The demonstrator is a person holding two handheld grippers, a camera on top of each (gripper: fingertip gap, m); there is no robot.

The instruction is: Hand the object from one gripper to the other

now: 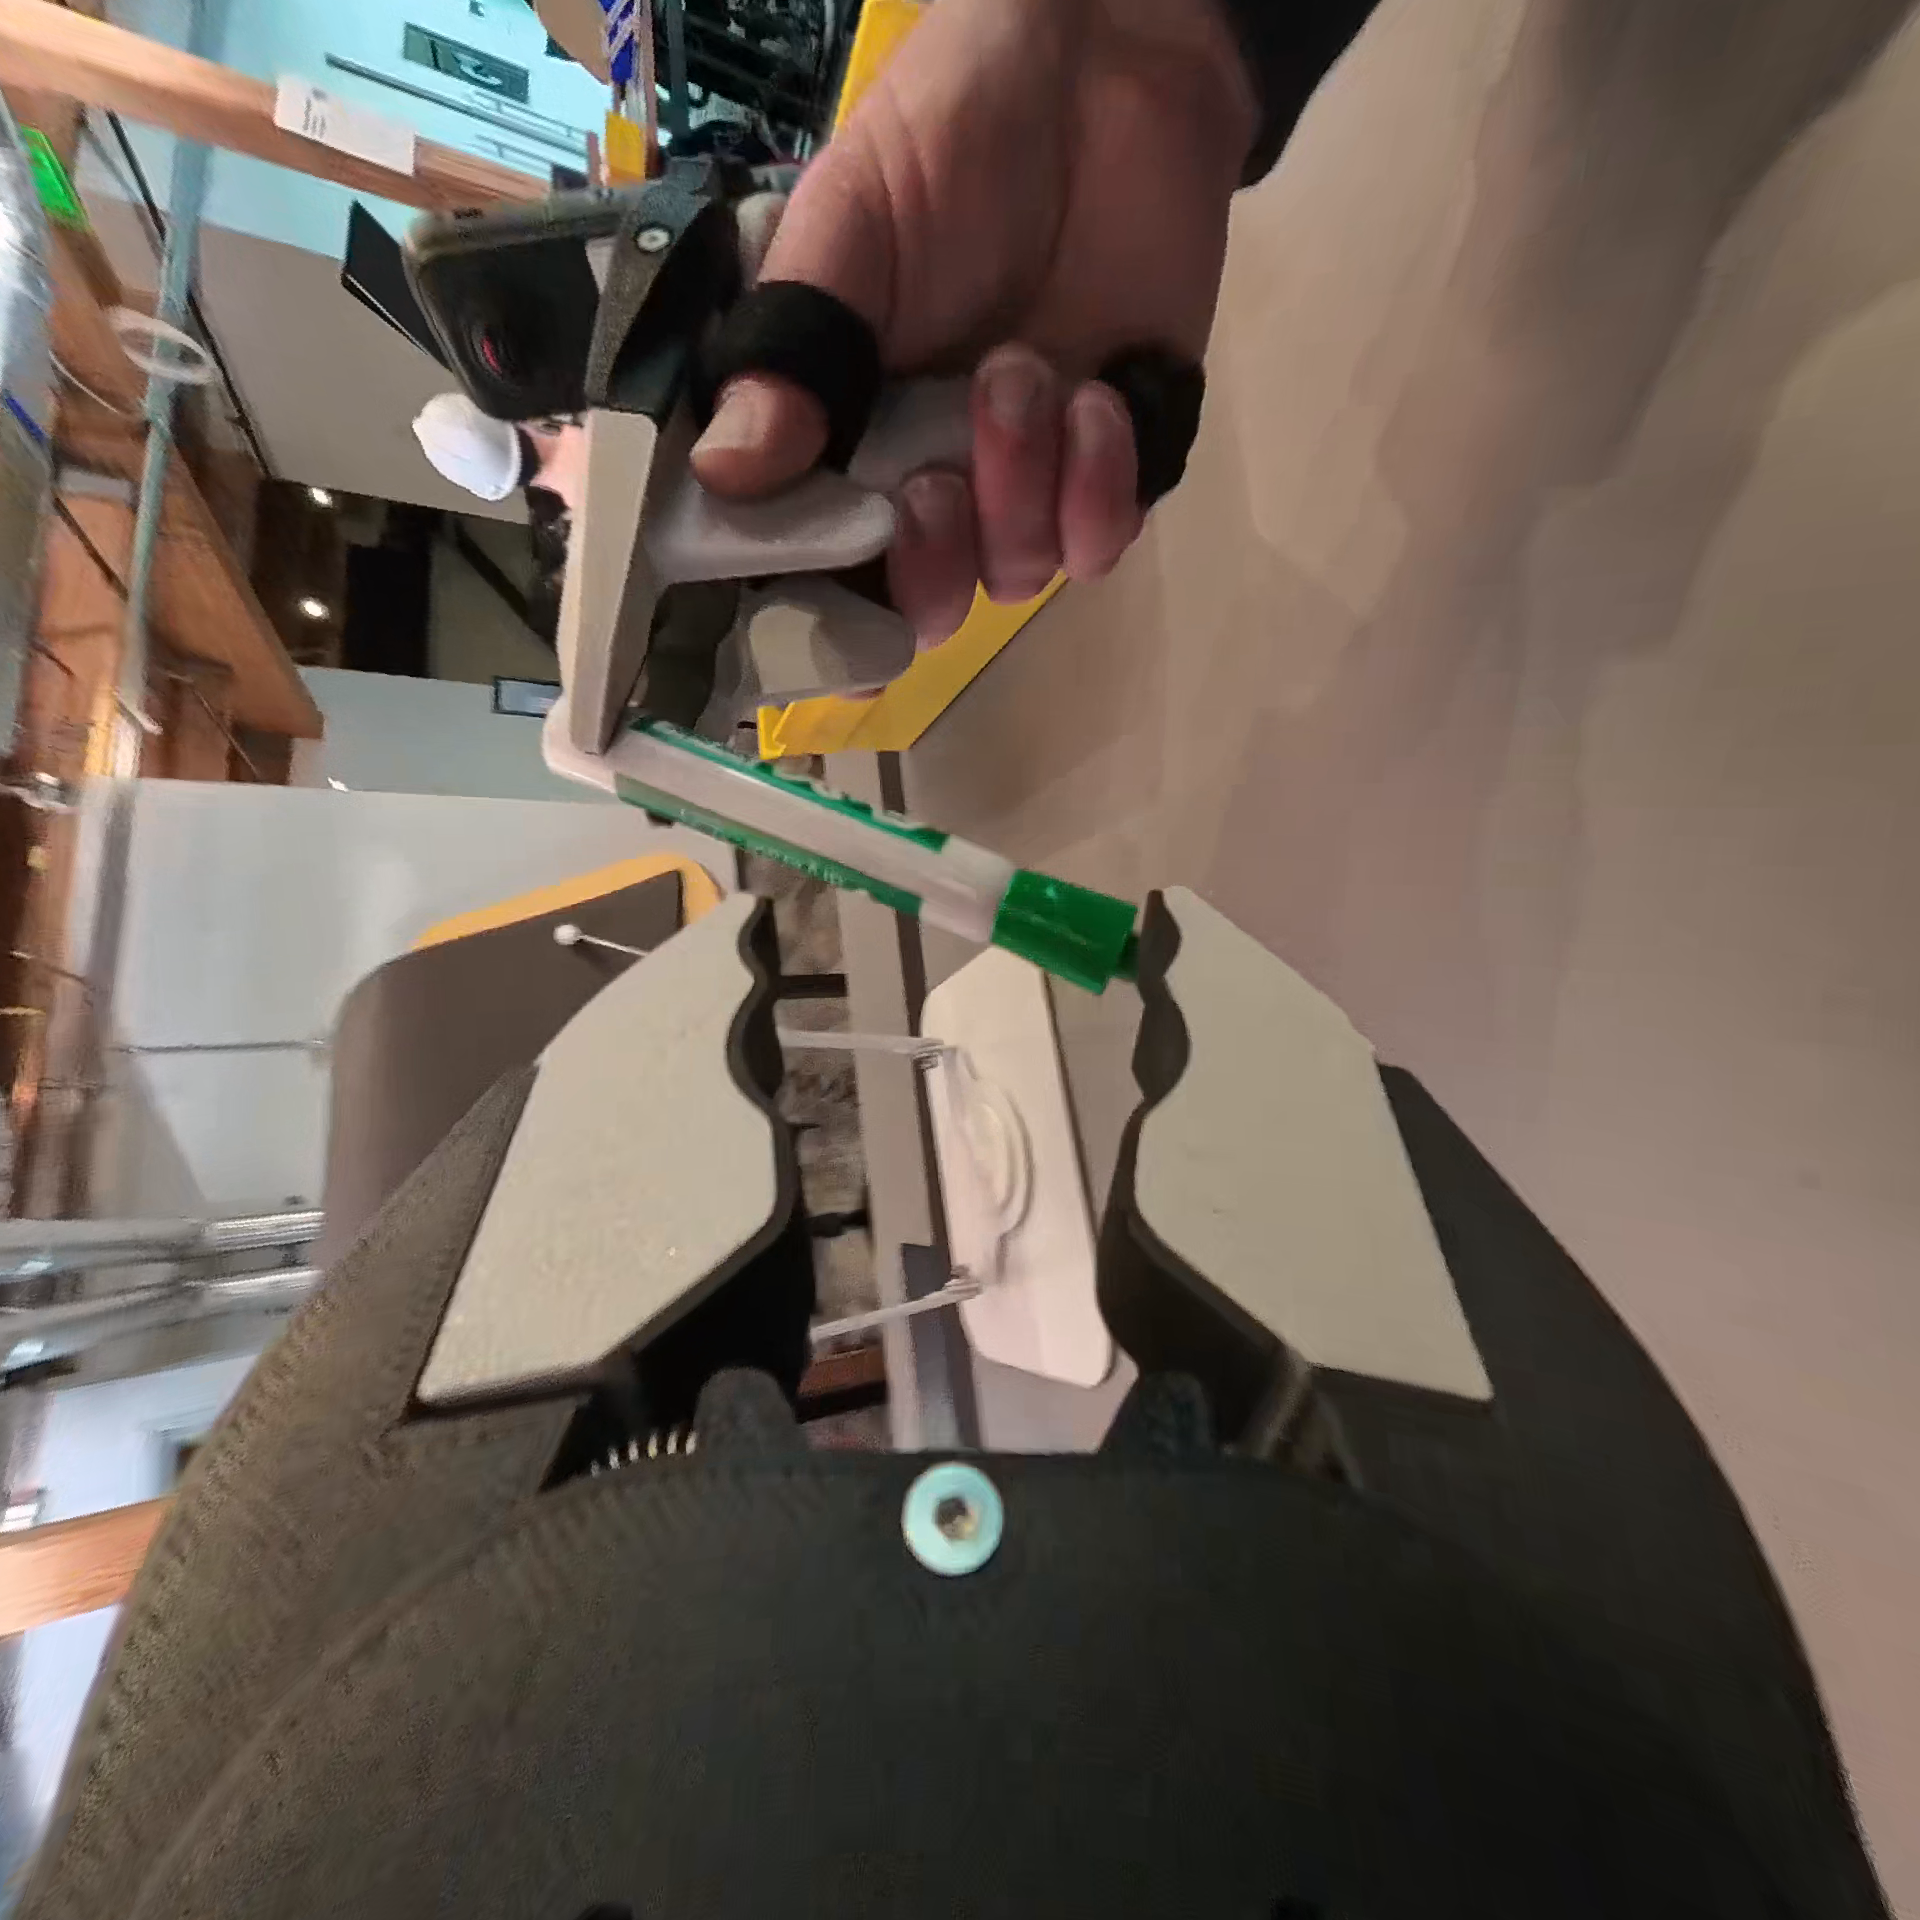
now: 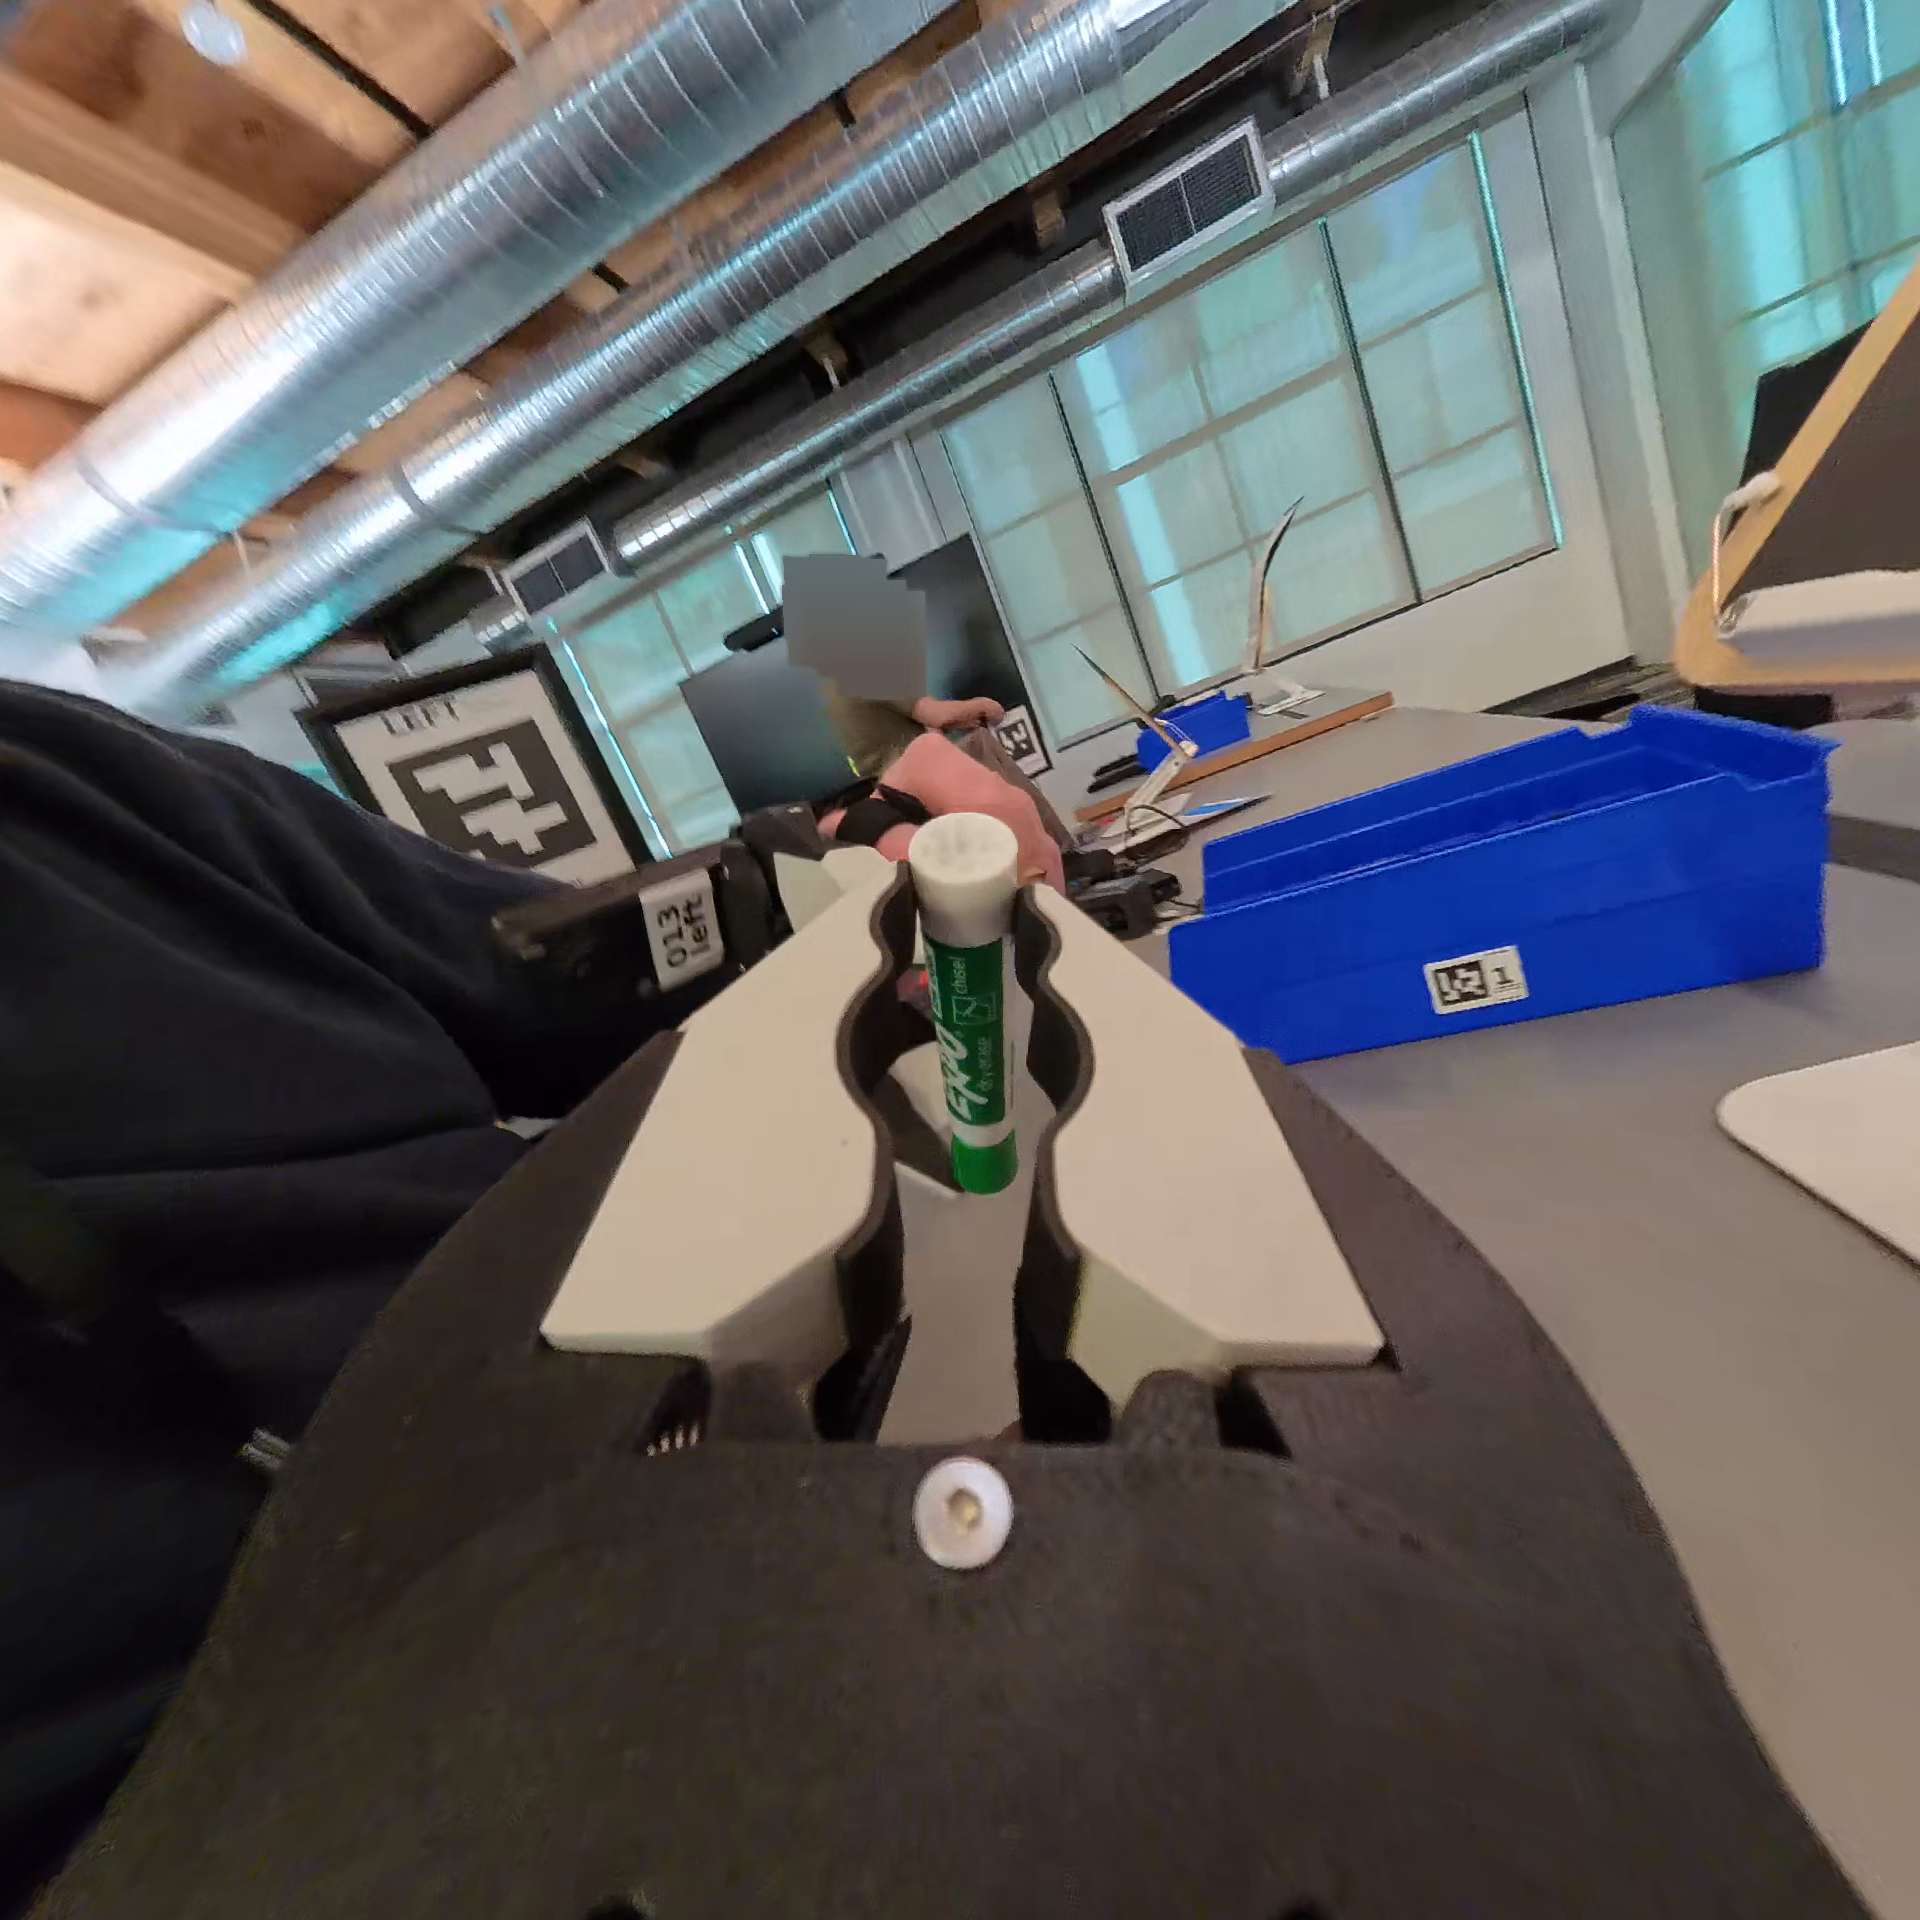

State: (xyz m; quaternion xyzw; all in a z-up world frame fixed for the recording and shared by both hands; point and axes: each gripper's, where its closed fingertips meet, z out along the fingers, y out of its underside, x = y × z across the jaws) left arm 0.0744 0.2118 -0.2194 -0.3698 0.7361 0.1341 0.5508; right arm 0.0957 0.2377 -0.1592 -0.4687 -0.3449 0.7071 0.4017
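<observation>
Now, the scene by parts:

Marker: a white-barrelled marker with green label and green cap, held off the counter between the two claws; in the left wrist view it slants from upper left down to lower right.

Right claw: narrowed onto the marker; its two pale fingers pinch the barrel near the white rear end, which sticks out just past the fingertips. In the left wrist view this claw comes in from above, held by a hand wearing black finger loops.

Left claw: spread wide, gripping nothing. The marker's green cap lies at the tip of its right-hand finger, touching or just beside the dark inner pad; which of the two cannot be told. The other finger is well apart from the cap.

Left claw seen from the right wrist view: mostly hidden behind the right claw's fingers; only its black body with a white sticker and the holding hand show.

Counter: grey surface on the right of the right wrist view, well apart from the marker.

Blue bin: long open tray on the counter, with a small square tag on its near wall.

White pad: a pale rounded sheet at the counter's right edge, near the bin.
</observation>
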